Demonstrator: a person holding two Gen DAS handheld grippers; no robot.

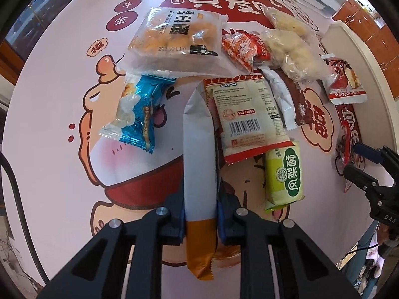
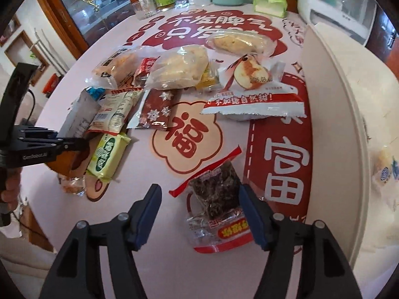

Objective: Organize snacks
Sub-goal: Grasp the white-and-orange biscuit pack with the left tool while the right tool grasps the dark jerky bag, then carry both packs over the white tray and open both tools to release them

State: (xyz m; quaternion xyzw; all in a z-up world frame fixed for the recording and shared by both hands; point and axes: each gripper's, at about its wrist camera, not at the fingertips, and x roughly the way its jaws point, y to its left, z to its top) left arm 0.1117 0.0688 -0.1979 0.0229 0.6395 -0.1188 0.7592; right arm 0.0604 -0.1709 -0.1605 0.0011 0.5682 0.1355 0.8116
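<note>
My left gripper (image 1: 200,220) is shut on a long white and orange snack packet (image 1: 198,154) and holds it above the printed table. It also shows in the right wrist view (image 2: 77,117). My right gripper (image 2: 199,214) is open, its jaws either side of a clear packet of dark snack (image 2: 215,199) with red ends lying on the table. A pile of snack packets lies beyond: a green pastry bar (image 1: 284,174), a red-edged cracker pack (image 1: 249,114), a blue packet (image 1: 139,112) and a bread bag (image 1: 174,39).
A white tray or bin (image 2: 349,104) stands along the right side of the table. An apple-print packet (image 2: 254,92) lies beside it. Jars, a glass (image 2: 144,7), a teal pot and a green tissue pack (image 2: 270,3) stand at the far edge.
</note>
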